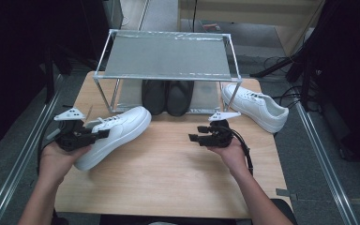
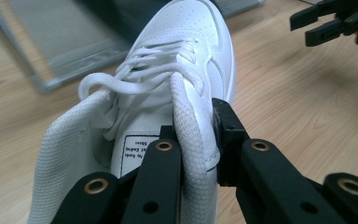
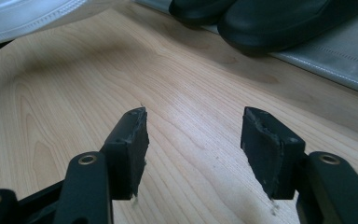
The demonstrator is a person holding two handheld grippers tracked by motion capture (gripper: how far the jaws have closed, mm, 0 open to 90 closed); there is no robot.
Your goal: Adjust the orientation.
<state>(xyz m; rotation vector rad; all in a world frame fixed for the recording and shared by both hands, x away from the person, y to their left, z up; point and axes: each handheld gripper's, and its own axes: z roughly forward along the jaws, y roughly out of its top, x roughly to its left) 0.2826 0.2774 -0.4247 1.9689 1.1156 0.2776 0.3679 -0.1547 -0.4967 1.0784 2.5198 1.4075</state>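
Note:
A white lace-up sneaker (image 1: 117,133) lies at the table's left, toe toward the rack. My left gripper (image 1: 104,134) is shut on its collar wall; in the left gripper view the padded white rim of the sneaker (image 2: 191,126) is pinched between the two black jaws. My right gripper (image 1: 193,138) hovers over the middle of the table, open, with bare wood between its fingertips (image 3: 133,135). A second white sneaker (image 1: 255,107) rests at the table's right rear. A pair of black shoes (image 1: 167,96) stands on the rack's lower shelf.
A metal two-tier rack (image 1: 168,58) occupies the back of the wooden table (image 1: 168,178). Its legs (image 1: 104,96) stand close to the held sneaker's toe. Floor rails run along both sides of the table.

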